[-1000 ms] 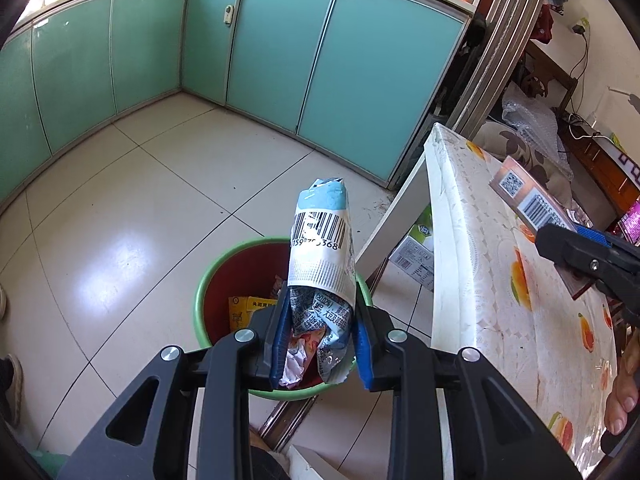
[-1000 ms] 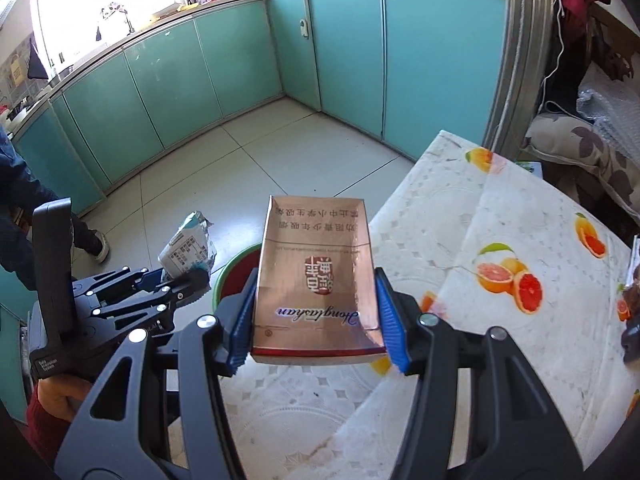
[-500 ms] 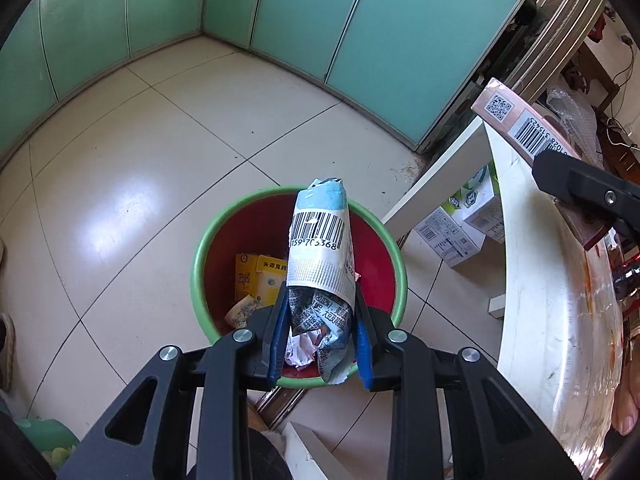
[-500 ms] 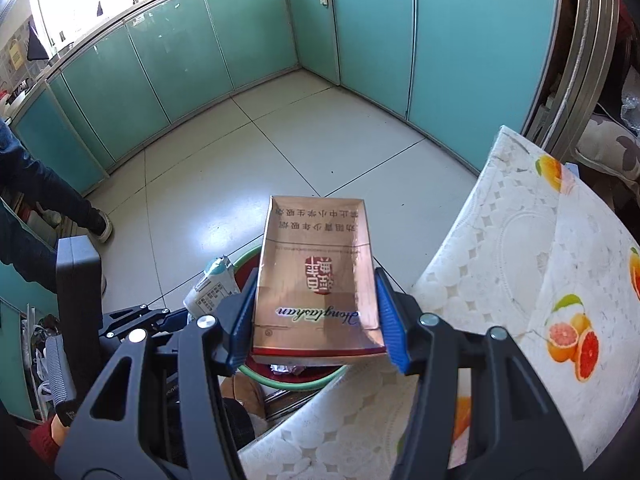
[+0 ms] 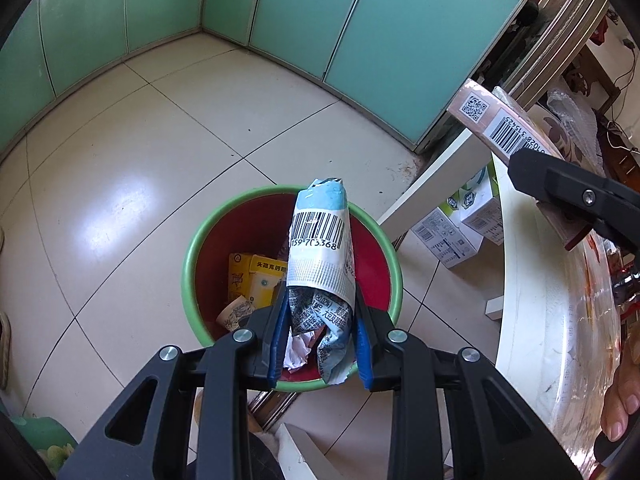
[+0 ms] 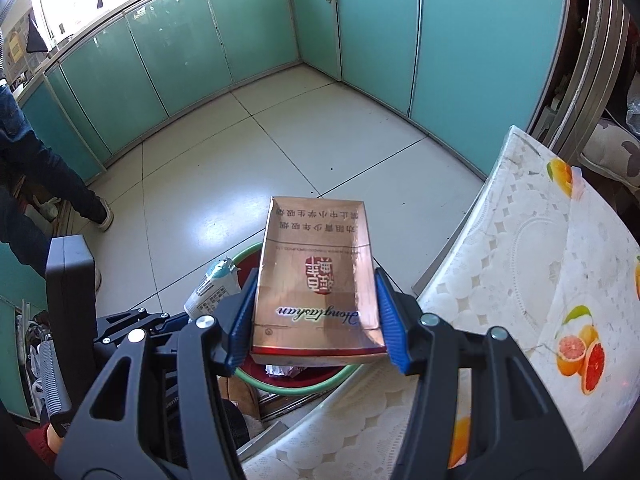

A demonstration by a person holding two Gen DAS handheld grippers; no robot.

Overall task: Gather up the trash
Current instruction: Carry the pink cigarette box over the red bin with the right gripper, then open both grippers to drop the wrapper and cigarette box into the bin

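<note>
Drop step: left gripper [image 5: 318,316] pinches crumpled wrapper [image 5: 320,256] over bin [image 5: 188,280]. Right gripper [image 6: 316,316] clamps cigarette pack [image 6: 316,276]. Next: spread left fingers.

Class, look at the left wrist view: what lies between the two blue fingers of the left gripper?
A crumpled snack wrapper with a barcode, pinched in the left gripper above the green-rimmed bin.

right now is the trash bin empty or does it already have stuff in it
Not empty. The green-rimmed red trash bin already holds a yellow box, a crumpled paper cup and wadded white paper, though well short of the rim.
</note>
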